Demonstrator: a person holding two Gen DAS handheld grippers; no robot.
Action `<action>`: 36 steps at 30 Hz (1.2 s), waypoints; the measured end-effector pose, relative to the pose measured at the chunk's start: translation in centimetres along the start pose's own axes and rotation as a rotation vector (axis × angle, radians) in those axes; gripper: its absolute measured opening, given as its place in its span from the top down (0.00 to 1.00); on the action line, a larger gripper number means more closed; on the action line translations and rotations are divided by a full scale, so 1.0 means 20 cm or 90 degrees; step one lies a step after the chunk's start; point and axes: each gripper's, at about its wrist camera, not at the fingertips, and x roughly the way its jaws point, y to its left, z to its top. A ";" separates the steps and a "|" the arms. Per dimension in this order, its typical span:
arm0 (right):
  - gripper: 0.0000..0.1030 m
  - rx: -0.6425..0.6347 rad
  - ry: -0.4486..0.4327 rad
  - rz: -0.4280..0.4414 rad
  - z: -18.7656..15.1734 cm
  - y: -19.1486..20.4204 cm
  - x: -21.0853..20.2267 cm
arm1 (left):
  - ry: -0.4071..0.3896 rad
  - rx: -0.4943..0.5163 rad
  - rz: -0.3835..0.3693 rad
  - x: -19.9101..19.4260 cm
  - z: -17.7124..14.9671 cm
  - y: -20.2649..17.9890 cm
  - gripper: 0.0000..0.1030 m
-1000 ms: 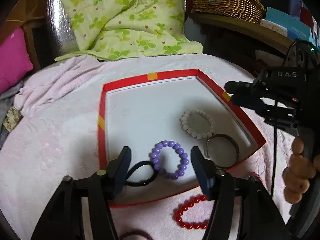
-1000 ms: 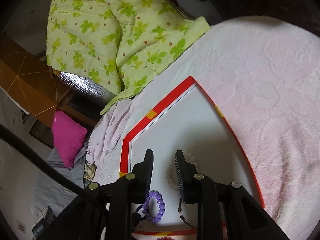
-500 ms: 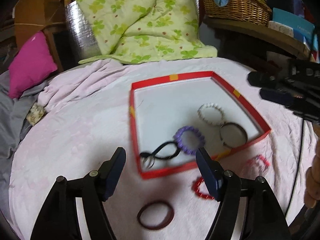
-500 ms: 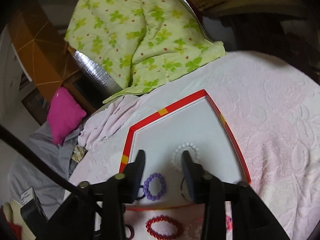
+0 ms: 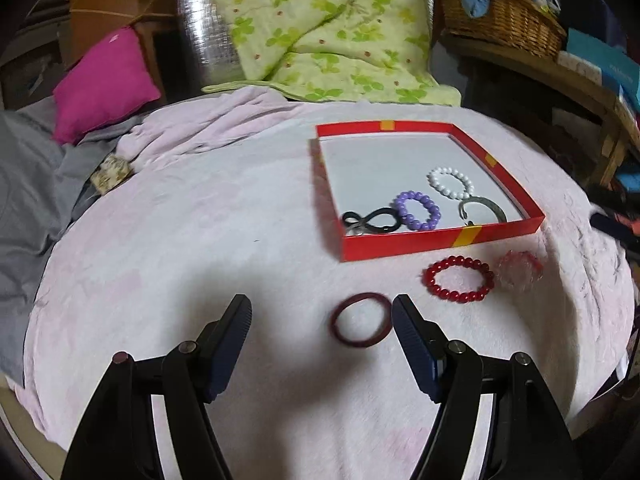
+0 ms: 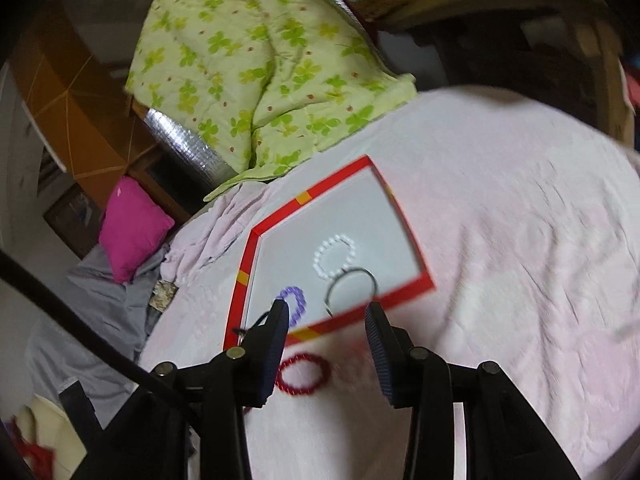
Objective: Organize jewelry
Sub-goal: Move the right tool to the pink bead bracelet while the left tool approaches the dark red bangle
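Note:
A red tray (image 5: 440, 240) with a white floor lies on the pink blanket. It holds a white bead bracelet (image 5: 450, 182), a purple bead bracelet (image 5: 416, 210), a black hair tie (image 5: 370, 222) and a dark bangle (image 5: 482, 210). On the blanket in front of it lie a red bead bracelet (image 5: 458, 278), a clear pink bracelet (image 5: 520, 268) and a dark red band (image 5: 360, 320). My left gripper (image 5: 322, 306) is open, with the band just inside its right finger. My right gripper (image 6: 327, 310) is open and holds nothing, hovering over the tray's (image 6: 336, 188) near edge and the red bead bracelet (image 6: 304, 374).
A green clover quilt (image 5: 320, 28) is heaped behind the tray. A magenta pillow (image 5: 104, 84) and grey cloth (image 5: 28, 184) lie to the left. A wicker basket (image 5: 504, 20) stands on a wooden shelf at the back right. A black cable (image 6: 80, 328) crosses the right wrist view.
Both grippers have drawn back from the tray, bringing the loose bracelets on the blanket into view. The right jaws have spread wider, and the left jaws a little wider.

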 end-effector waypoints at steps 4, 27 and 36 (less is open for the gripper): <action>0.59 0.059 0.024 0.025 -0.01 -0.16 -0.06 | -0.016 -0.004 0.002 -0.07 -0.05 0.08 0.29; 0.59 0.091 0.141 -0.024 -0.09 -0.27 0.23 | 0.001 0.022 -0.021 0.03 -0.11 0.13 0.29; 0.69 0.029 0.134 -0.062 -0.04 -0.22 0.34 | 0.026 0.009 -0.030 0.08 -0.11 0.11 0.29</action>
